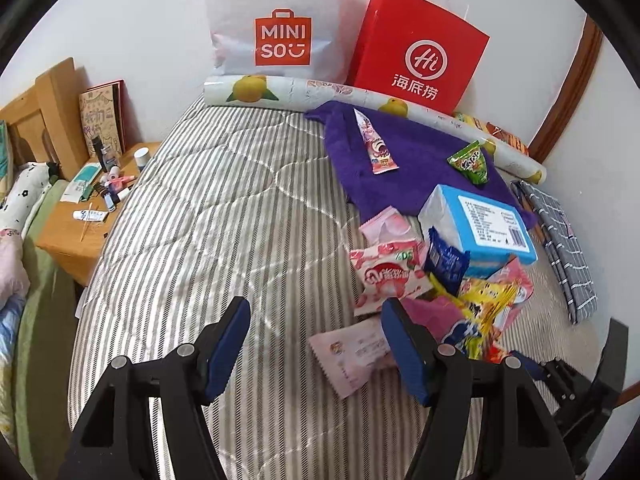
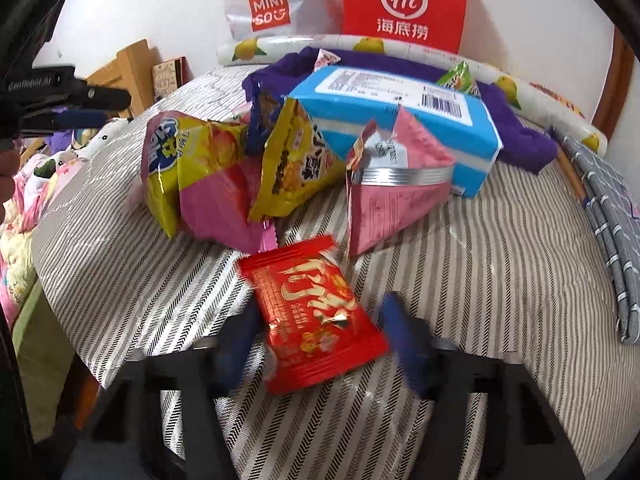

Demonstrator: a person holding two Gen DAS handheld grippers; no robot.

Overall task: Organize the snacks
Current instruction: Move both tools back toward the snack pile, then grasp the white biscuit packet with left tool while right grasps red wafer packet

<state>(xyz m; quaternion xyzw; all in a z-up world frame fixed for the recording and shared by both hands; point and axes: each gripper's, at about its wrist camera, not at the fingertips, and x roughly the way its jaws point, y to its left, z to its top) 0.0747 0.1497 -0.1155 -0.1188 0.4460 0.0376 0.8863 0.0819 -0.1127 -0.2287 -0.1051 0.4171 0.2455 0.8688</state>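
Observation:
A pile of snack packets (image 1: 472, 300) lies on the striped bed at the right, beside a blue box (image 1: 480, 224). My left gripper (image 1: 316, 320) is open and empty above the bed, left of the pile, with a pale pink packet (image 1: 352, 356) by its right finger. In the right wrist view my right gripper (image 2: 320, 332) is open with a red snack packet (image 2: 316, 316) lying between its blurred fingers. Beyond it lie yellow and pink packets (image 2: 224, 172), a pink packet (image 2: 396, 184) and the blue box (image 2: 404, 108).
A white Miniso bag (image 1: 280, 24) and a red paper bag (image 1: 420, 48) stand against the far wall behind a rolled sheet (image 1: 320, 92). A purple cloth (image 1: 404, 156) holds two small snacks. A cluttered wooden nightstand (image 1: 84, 216) stands left; a grey folded cloth (image 1: 564, 244) lies right.

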